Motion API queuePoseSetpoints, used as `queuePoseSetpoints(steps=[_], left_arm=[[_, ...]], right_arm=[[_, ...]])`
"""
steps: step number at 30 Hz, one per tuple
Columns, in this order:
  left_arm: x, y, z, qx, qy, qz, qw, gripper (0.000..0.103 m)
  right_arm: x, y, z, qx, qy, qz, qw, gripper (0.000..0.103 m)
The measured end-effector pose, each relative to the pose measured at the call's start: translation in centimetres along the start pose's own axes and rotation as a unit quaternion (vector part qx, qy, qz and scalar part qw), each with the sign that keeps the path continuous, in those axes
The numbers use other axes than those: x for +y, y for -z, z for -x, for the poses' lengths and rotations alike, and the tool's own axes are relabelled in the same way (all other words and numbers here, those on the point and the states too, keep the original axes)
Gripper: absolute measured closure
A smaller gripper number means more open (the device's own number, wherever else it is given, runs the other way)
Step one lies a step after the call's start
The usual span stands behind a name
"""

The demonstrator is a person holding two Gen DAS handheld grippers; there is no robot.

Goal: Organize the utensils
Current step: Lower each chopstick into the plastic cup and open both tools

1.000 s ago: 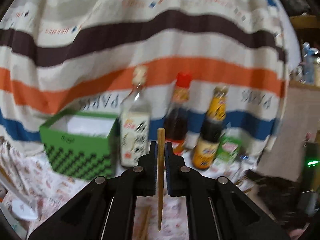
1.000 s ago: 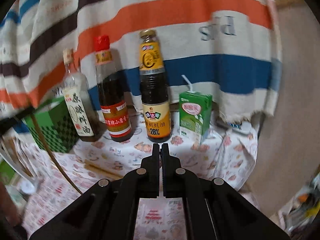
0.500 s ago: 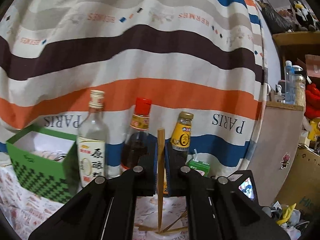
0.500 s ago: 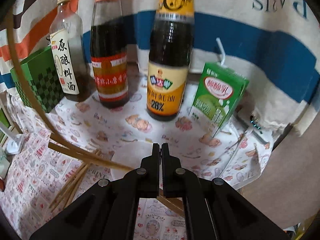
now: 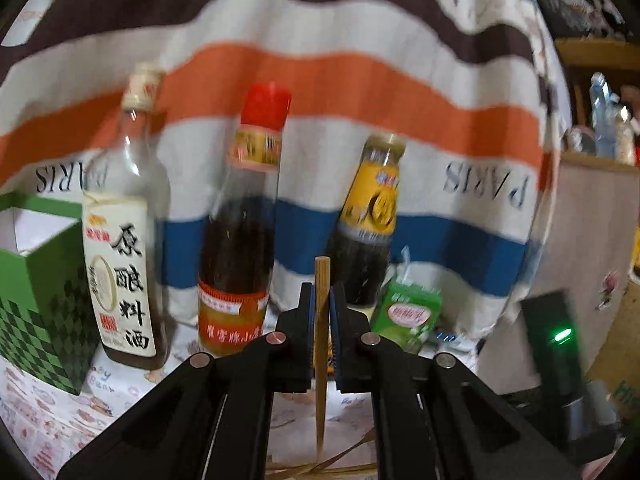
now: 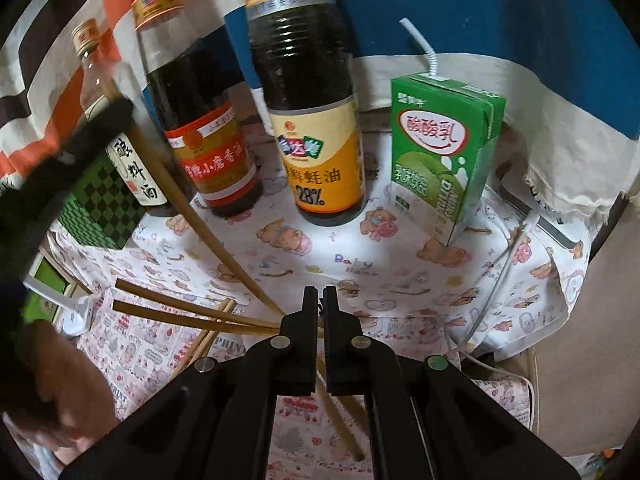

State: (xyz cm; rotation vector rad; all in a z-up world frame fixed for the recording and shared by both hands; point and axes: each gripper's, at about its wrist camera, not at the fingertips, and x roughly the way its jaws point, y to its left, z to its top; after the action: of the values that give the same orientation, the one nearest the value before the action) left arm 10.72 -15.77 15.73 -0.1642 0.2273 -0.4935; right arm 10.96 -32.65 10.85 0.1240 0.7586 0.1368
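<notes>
My left gripper (image 5: pixel 321 294) is shut on a wooden chopstick (image 5: pixel 321 344) and holds it upright, tip down over the table. In the right wrist view that chopstick (image 6: pixel 208 224) slants down from the left gripper's body (image 6: pixel 60 168) at the left. Several loose chopsticks (image 6: pixel 188 314) lie on the patterned cloth, their ends hidden under my right gripper (image 6: pixel 321 298). My right gripper is shut with nothing seen between its fingers, low over those chopstick ends.
A clear bottle (image 5: pixel 124 240), a red-capped bottle (image 5: pixel 244 232), a yellow-label bottle (image 6: pixel 312 120) and a green drink carton (image 6: pixel 444 152) stand along the striped backdrop. A green box (image 5: pixel 36 292) stands at the left. A white cable (image 6: pixel 500 276) runs at the right.
My left gripper has lowered toward the table with the chopstick, its tip near the loose ones. My right gripper has moved down and closer to the bottles and chopstick pile.
</notes>
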Motion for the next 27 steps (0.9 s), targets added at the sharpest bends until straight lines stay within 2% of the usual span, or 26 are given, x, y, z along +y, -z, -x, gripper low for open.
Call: queuePoseSetpoints(steps=[4,11,17,22,24,25,27], left_arm=[[0.0,0.6,-1.6,0.031,-0.017,-0.014,0.9993,0.097],[-0.3,1.2,-3.3,0.078,-0.032,-0.036,0.9958,0.097],[-0.1,1.8,-3.7,0.101,-0.038,-0.051,0.9929,0.096],[0.0,0.9,-1.1,0.076,-0.049,-0.043,0.9950,0.083],[0.1,0.1,0.8,0.057,-0.038,-0.040,0.9968,0.061],[0.0,-0.3,1.8,0.047,-0.038,-0.045,0.9972,0.057],[-0.2,-1.0,3.4,0.029,-0.052,-0.066,0.9960,0.054]], right_arm=[[-0.7,-0.1,0.6,-0.014,-0.019,-0.002,1.000,0.100],[-1.2,-0.3,1.2,-0.019,-0.023,-0.002,1.000,0.099],[-1.9,-0.2,3.8,-0.053,-0.033,-0.017,0.998,0.095],[-1.9,0.5,6.9,-0.105,-0.037,-0.018,0.994,0.088],[-2.0,1.4,8.6,-0.151,-0.055,-0.028,0.987,0.081],[-1.8,1.8,9.4,-0.171,-0.059,-0.030,0.983,0.075],[-1.1,2.6,10.6,-0.199,-0.061,-0.023,0.978,0.073]])
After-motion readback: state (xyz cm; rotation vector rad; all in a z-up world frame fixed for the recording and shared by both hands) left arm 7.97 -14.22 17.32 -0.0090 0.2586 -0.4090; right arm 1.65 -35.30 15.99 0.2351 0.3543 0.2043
